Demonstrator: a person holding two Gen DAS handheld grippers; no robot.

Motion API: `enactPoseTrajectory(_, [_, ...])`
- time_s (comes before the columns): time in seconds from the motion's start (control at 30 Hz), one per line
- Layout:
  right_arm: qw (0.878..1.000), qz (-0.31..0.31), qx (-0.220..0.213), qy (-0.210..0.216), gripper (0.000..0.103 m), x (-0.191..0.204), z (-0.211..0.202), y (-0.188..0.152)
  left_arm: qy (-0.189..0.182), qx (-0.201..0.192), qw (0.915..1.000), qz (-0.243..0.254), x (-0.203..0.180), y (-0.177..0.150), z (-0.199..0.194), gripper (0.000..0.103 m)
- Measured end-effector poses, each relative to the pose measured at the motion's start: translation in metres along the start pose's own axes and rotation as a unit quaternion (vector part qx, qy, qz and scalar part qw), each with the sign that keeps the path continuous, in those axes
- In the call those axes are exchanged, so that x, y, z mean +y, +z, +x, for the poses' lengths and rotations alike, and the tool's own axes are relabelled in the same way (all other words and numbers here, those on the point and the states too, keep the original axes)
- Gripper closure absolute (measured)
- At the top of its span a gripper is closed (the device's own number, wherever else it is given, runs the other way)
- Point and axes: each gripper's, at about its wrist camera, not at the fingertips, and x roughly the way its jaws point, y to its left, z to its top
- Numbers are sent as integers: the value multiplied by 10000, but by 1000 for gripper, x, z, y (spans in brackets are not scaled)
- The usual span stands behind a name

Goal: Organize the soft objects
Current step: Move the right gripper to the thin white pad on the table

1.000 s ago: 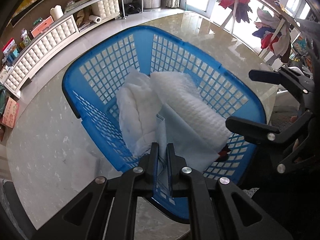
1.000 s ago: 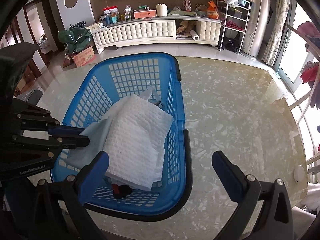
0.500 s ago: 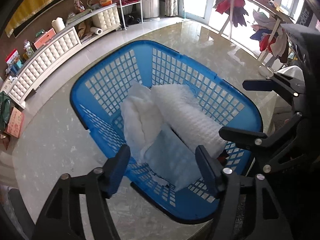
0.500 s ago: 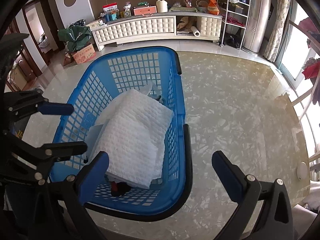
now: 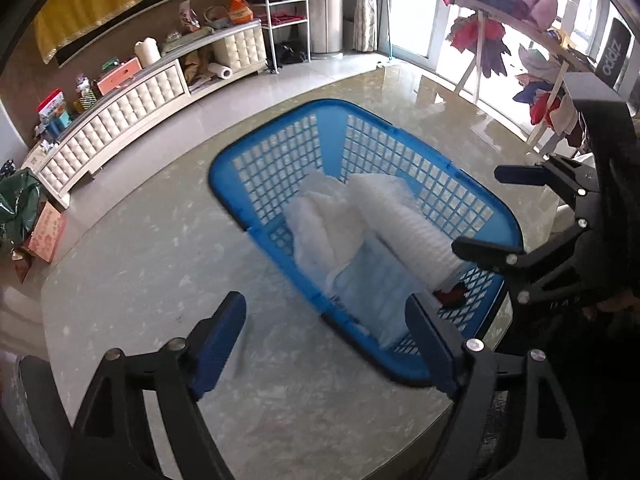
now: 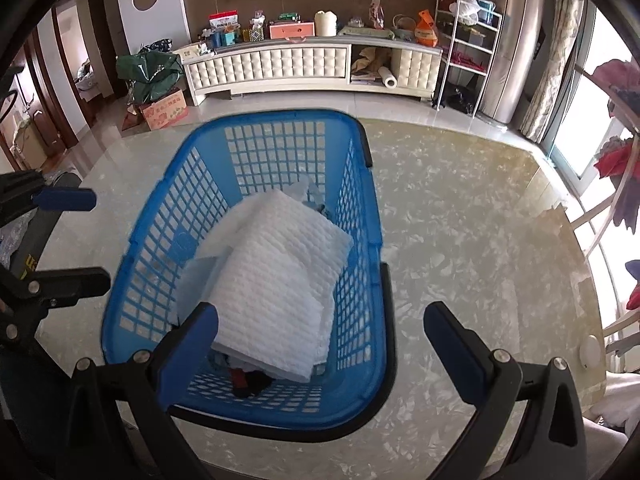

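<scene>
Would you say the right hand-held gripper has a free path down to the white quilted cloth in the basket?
Probably yes: the right hand-held gripper is open, and the cloth lies on top in the open basket.

Left claw (image 5: 326,344) now wide open, off the pale-blue cloth (image 5: 370,290), farther back.

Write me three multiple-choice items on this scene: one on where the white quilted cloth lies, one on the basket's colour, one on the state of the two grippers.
1. Where is the white quilted cloth?
A. On the table beside the basket
B. Inside the basket, on top of the pile
C. Held in the right gripper

2. What colour is the basket?
A. Blue
B. Green
C. White

3. How are the left gripper and right gripper?
A. Both shut
B. Only the left shut
C. Both open and empty

Answers: 1 B, it lies within the lattice walls over the other cloths. 2 A, rim and walls are blue. 3 C, each pair of fingers stands wide apart with nothing between.
</scene>
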Motion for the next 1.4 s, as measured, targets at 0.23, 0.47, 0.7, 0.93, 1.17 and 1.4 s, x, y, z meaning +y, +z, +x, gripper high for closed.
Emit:
enactPoseTrajectory(0.23, [9998, 13, -175, 81, 0, 32, -15, 12, -115, -394, 9991, -51, 24, -21, -32, 17])
enactPoseTrajectory(0.47, [9994, -319, -118, 57, 0, 76, -18, 25, 215, -529, 9983, -76, 44, -45, -54, 16])
enactPoseTrajectory(0.7, [9981, -612, -109, 28, 0, 109, -12, 38, 520, -522, 9972, -79, 72, -72, -64, 15])
enactPoseTrajectory(0.93, [9960, -859, 123, 198, 0, 139, 14, 50, 643, -718, 9926, -744, 119, -92, -66, 6])
enactPoseTrajectory(1.17, [9931, -1018, 448, 359, 0, 173, 51, 62, 672, -578, 9877, -1292, 171, -124, -60, 0])
enactPoseTrajectory(1.4, [9872, -1283, 855, 419, 0, 206, 97, 70, 645, -331, 9815, -1770, 210, -159, -37, 0])
